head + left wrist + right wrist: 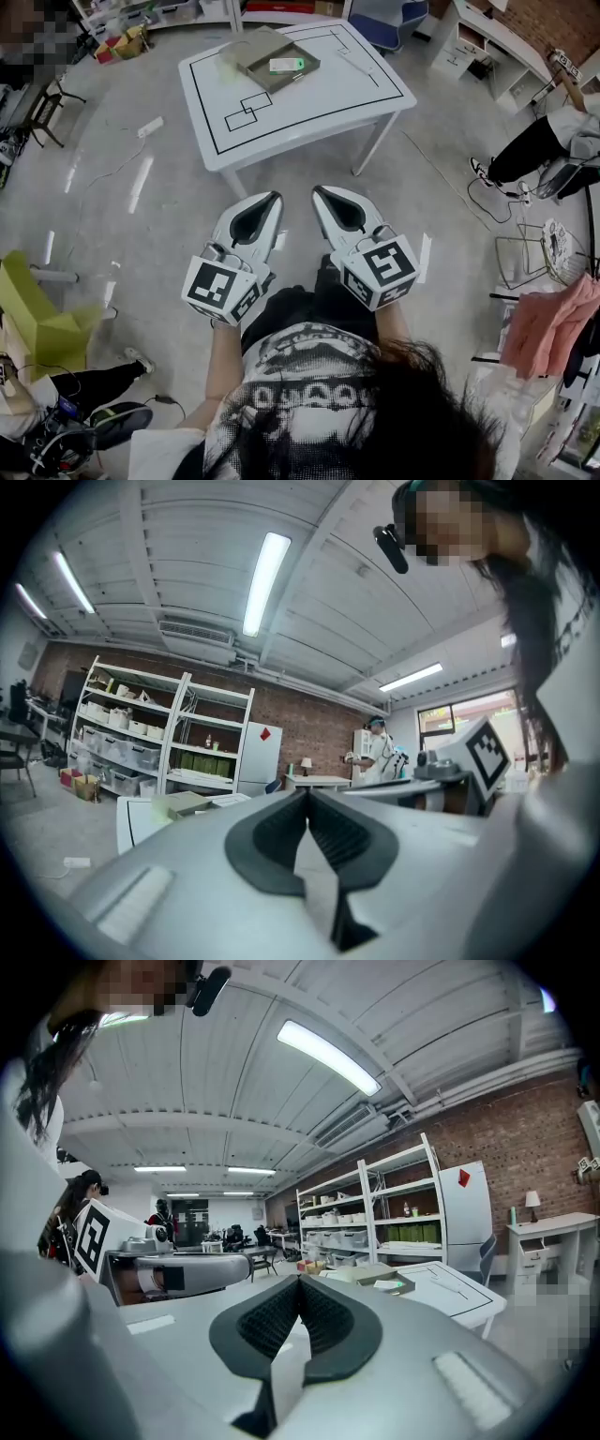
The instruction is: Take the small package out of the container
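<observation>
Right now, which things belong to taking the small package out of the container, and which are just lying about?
Job: flat grey-brown container; small white-and-green package inside it; white black-lined table beneath; left hand-held gripper and right hand-held gripper, both shut, empty.
Lying about: white power strip on the floor; yellow-green box; pink cloth.

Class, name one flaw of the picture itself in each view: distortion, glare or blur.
Head view: wide-angle bend, glare streaks on the floor. Left gripper view: fisheye, dark corners, ceiling lamp blown out. Right gripper view: fisheye, strip light overexposed.
</observation>
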The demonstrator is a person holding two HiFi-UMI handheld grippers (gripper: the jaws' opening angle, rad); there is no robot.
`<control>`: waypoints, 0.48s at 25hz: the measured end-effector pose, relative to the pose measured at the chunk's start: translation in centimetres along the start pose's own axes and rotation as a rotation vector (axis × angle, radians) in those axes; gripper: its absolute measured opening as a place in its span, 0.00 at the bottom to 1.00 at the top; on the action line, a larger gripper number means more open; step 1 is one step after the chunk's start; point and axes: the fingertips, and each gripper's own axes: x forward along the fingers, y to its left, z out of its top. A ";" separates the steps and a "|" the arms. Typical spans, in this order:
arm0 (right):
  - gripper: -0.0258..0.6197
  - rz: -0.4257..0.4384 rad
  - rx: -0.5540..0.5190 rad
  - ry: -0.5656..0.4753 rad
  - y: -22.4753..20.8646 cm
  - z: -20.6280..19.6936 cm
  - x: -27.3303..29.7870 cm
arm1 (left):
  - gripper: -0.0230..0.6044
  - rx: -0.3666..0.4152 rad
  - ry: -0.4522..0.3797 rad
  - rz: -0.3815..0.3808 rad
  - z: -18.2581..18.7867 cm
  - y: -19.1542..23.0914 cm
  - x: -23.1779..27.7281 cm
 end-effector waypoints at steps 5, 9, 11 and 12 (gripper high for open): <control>0.04 -0.003 0.010 0.013 -0.7 -0.4 0.9 | 0.04 -0.012 0.007 0.001 -0.5 0.9 0.7; 0.04 0.003 0.015 0.016 -1.8 -0.5 1.8 | 0.04 -0.017 0.013 0.008 -0.7 1.7 2.0; 0.04 0.006 0.018 0.017 -2.6 -0.5 2.4 | 0.04 -0.017 0.018 0.013 -0.9 2.2 2.7; 0.04 0.008 0.020 0.017 -3.1 -0.6 2.7 | 0.04 -0.017 0.019 0.017 -1.0 2.5 3.1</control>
